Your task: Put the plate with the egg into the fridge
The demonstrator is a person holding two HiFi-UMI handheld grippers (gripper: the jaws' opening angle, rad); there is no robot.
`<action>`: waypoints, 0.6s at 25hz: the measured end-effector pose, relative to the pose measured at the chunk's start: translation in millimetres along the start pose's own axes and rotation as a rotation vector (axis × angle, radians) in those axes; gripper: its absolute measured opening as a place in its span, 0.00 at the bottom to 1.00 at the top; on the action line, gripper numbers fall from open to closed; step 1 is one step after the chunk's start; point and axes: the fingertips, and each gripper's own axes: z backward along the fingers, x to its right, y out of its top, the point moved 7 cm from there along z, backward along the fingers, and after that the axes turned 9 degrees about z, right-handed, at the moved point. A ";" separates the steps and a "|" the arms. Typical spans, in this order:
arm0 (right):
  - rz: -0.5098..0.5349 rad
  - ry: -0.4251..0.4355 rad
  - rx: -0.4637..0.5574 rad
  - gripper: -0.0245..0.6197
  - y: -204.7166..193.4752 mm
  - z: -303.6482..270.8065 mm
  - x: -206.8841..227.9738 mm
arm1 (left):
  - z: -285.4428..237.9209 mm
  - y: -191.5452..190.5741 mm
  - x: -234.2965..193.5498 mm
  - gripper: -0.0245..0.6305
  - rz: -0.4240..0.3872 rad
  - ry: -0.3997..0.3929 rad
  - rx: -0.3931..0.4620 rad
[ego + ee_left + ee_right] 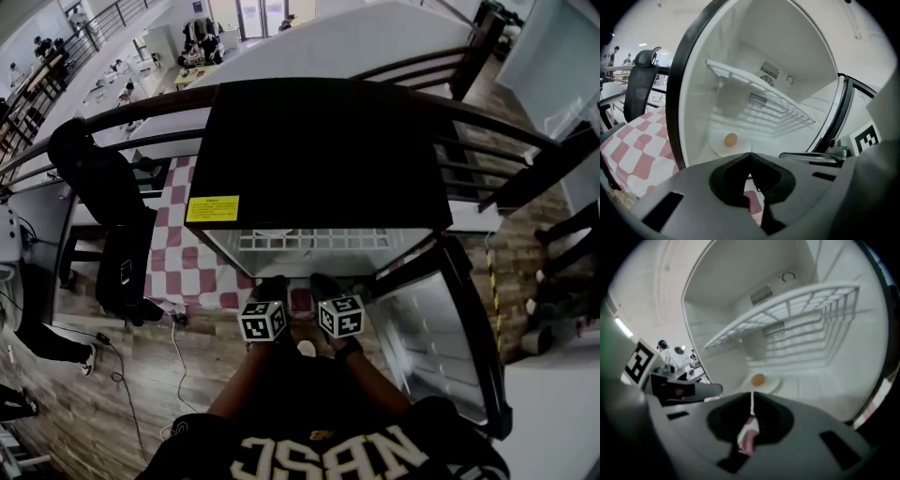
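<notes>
Wood flooring (141,375) surrounds an open fridge (319,169). Under its wire shelf (759,101), the plate (723,148) with the egg (731,139) sits on the white fridge floor, seemingly delivered. Left gripper (750,164) and right gripper (751,401) hover just outside, both clenched on nothing, likely free to shut the door (441,328).

L tool (750,158) & R tool (752,397) adjacent, jaws together.

Qty: 1 fridge (319,169). Inside fridge: 1 wire shelf (759,101), 1 plate (740,148), 1 egg (731,139). Left of fridge: 1 checked cloth (187,267), 1 chair (640,79).
</notes>
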 end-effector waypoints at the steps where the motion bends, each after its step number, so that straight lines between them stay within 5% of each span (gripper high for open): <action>1: 0.022 -0.004 0.023 0.09 4.5 9.6 -3.1 | 7.8 2.1 5.1 0.07 -0.016 0.000 0.019; 15: 0.174 0.025 0.336 0.08 99.5 101.3 -62.4 | 108.6 66.6 61.1 0.07 -0.099 -0.035 0.270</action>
